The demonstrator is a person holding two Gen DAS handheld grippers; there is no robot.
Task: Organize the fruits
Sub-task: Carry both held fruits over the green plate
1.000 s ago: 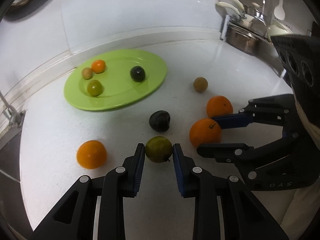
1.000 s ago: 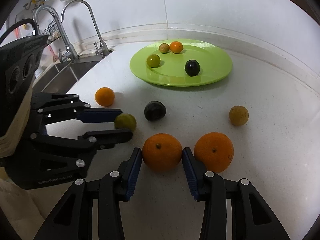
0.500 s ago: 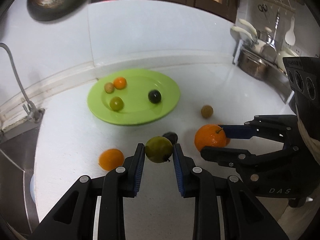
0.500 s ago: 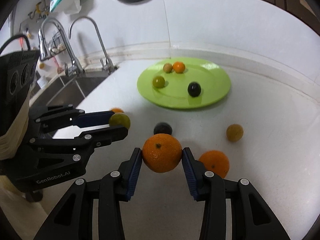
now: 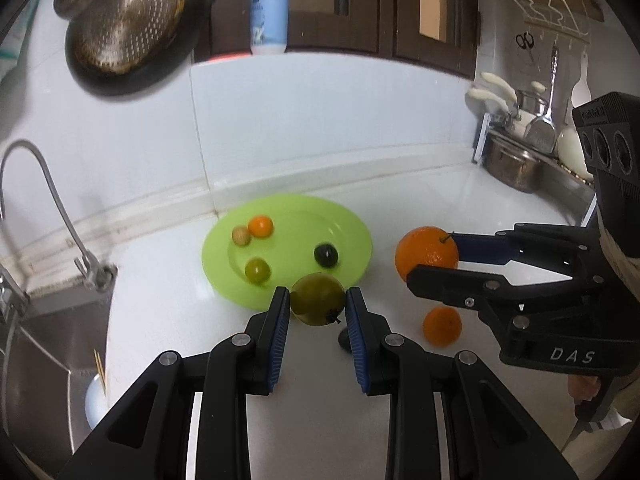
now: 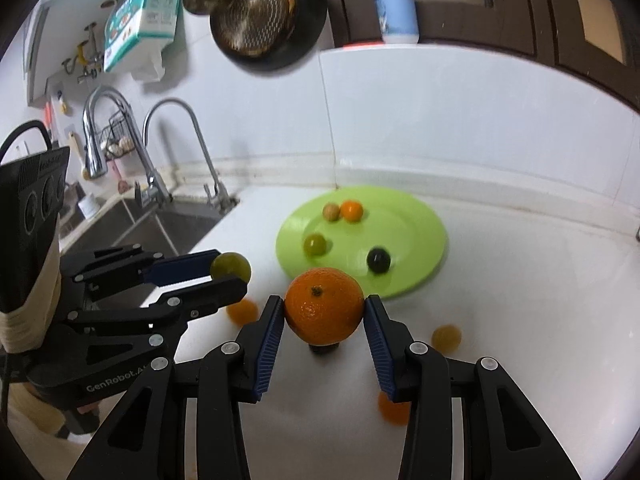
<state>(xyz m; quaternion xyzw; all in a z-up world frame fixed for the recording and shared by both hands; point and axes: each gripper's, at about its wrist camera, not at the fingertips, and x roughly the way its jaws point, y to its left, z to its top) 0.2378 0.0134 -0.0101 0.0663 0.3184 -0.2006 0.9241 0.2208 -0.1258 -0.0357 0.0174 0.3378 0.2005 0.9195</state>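
My left gripper [image 5: 317, 304] is shut on a green fruit [image 5: 317, 299] and holds it well above the white counter, short of the green plate [image 5: 352, 228]. My right gripper [image 6: 324, 314] is shut on a large orange [image 6: 324, 311], also lifted; it shows in the left wrist view [image 5: 426, 254]. The plate [image 6: 416, 216] holds a small orange fruit [image 6: 351, 211], a tan fruit [image 6: 331, 212], a green fruit [image 6: 314, 245] and a dark plum [image 6: 378, 260]. On the counter lie an orange [image 5: 442, 325], a dark plum [image 5: 343, 339] partly hidden by my finger, a tan fruit [image 6: 446, 337] and another orange [image 6: 242, 311].
A sink [image 6: 132, 228] with two taps [image 6: 176, 152] lies at the left. A pot and utensil rack [image 5: 516, 160] stand at the right back. A colander [image 5: 120, 28] hangs on the wall, with a white bottle [image 5: 269, 12] on the ledge.
Both grippers have risen from the counter with their fruits held, and the views now look from higher up toward the plate and wall.
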